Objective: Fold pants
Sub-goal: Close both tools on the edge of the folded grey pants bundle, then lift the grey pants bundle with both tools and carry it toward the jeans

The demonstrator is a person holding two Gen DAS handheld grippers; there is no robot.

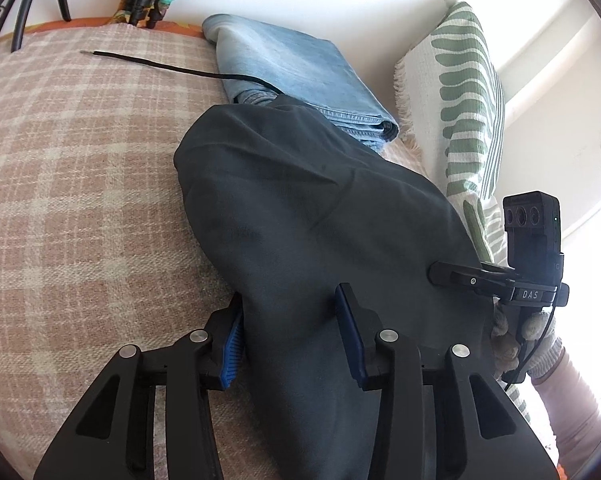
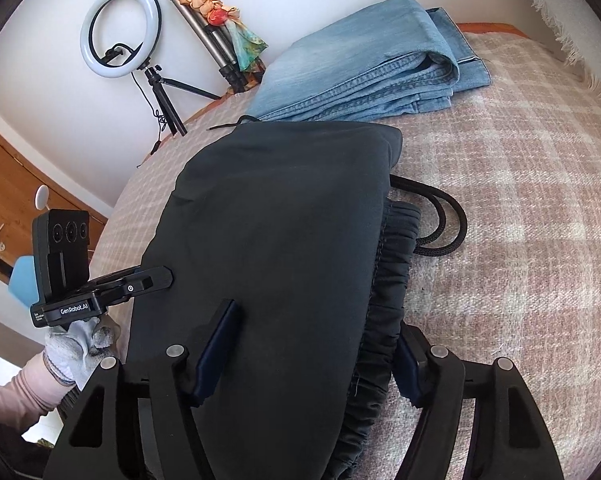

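Lying folded on a pink-and-cream plaid blanket (image 1: 72,168), dark pants (image 1: 312,216), seen also from the right wrist view (image 2: 268,232), with the gathered elastic waistband (image 2: 384,296) along the right edge there and a thick black drawstring (image 2: 444,216) looping out beside it onto the blanket. Straddling the near end of the pants, the left gripper (image 1: 290,332): jaws apart, one blue pad (image 1: 230,354) just outside the left edge of the cloth, the other finger over the dark cloth, no cloth pinched between them. Straddling the waistband side in the same way, the right gripper (image 2: 320,352): jaws apart too, one finger over the smooth dark cloth, the other just past the waistband, above the blanket. Visible at the far edge of each view, the opposite gripper with its small black camera block, held by a gloved hand (image 2: 76,344). Just behind the pants and touching the far edge, folded light-blue jeans (image 1: 300,76), and a thin black cord (image 1: 172,68) stretched over the blanket to their left. Further off, a green-patterned cushion (image 1: 464,92), a ring light (image 2: 118,32) on a small tripod, and a folded tripod (image 2: 216,44) with a coloured scarf.
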